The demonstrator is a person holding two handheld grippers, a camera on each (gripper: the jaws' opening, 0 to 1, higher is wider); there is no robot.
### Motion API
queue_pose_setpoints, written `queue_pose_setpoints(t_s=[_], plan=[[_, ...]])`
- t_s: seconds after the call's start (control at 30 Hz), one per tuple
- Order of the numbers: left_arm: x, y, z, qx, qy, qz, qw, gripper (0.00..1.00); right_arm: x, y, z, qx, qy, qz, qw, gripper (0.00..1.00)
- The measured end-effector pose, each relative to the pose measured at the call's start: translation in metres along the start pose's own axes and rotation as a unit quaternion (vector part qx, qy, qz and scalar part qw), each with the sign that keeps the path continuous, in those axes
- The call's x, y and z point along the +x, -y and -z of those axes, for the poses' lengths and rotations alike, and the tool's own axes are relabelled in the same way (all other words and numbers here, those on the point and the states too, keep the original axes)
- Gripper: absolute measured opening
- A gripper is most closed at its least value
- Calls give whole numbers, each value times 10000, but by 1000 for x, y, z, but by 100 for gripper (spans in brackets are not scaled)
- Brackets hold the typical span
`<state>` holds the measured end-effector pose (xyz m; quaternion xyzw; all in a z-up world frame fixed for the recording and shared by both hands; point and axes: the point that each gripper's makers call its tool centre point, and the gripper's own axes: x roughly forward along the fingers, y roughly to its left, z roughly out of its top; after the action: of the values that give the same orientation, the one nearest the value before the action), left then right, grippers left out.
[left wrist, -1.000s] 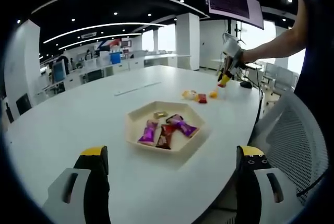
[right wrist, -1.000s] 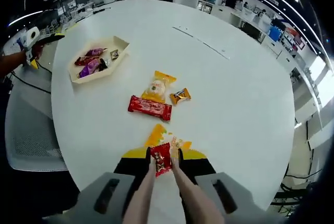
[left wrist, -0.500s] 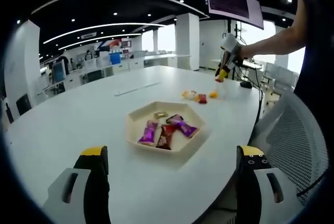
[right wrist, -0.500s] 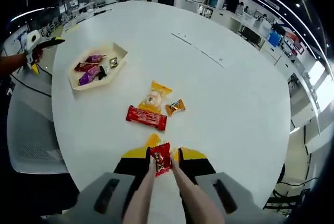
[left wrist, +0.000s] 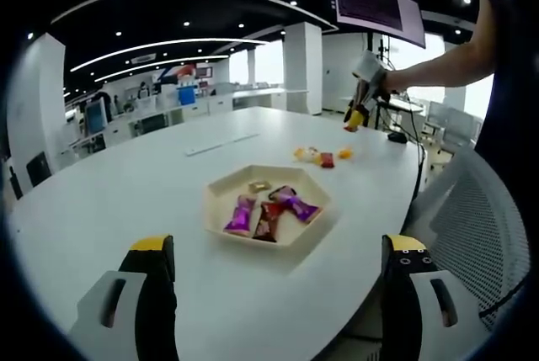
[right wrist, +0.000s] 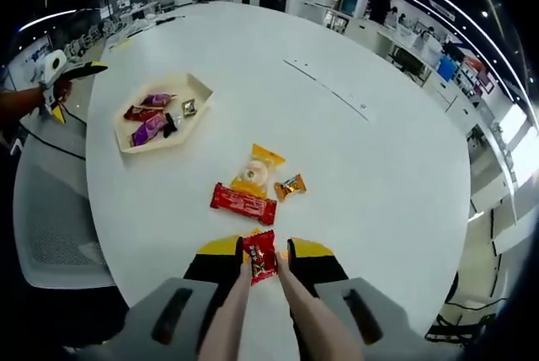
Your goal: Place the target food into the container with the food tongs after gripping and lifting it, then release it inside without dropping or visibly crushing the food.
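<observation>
White and round, a large table [right wrist: 354, 176] is set in a wide open-plan office, with desks and pillars seen in the far background and rows of ceiling lights overhead.

In the right gripper view, the right gripper [right wrist: 260, 262] is held above the near edge of the table, and a small red packet [right wrist: 260, 257] is clamped between the tips of a pair of tongs [right wrist: 253, 310] that is squeezed by its two jaws. The packet is held clear of the table surface. Just beyond it on the table, a long red bar [right wrist: 243, 204] is seen, with a yellow packet [right wrist: 257, 172] touching its far side and a small orange sweet [right wrist: 290, 186] just to the right of that. Part of another yellow wrapper is glimpsed under the held packet, mostly hidden. Well apart to the far left, a cream hexagonal tray [right wrist: 195, 92] is placed near the table edge, and purple and dark red packets [right wrist: 145, 122] are contained in it. The left gripper [right wrist: 56, 66] is seen at the far left edge, held by a hand.

In the left gripper view, the left gripper [left wrist: 274, 281] is held with its jaws wide apart and nothing between them. The tray [left wrist: 221, 220] lies just beyond them, and the loose sweets [left wrist: 320, 156] are seen farther off. The right gripper [left wrist: 358, 113] is raised above the far right of the table, held by an outstretched arm [left wrist: 446, 62]. A mesh chair [left wrist: 480, 226] is seen at the right.
</observation>
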<state>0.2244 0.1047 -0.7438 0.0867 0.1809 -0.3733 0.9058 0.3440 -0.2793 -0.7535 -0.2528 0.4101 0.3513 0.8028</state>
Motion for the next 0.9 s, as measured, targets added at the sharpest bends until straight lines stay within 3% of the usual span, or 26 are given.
queue_pose_setpoints(t_s=[0.63, 0.9], plan=[[-1, -1, -1, 44, 21, -48, 10000, 99, 17, -28, -49, -213, 182, -255, 9993, 20], [-1, -2, -1, 84, 27, -49, 9999, 99, 30, -51, -76, -364, 283, -422, 9980, 20]])
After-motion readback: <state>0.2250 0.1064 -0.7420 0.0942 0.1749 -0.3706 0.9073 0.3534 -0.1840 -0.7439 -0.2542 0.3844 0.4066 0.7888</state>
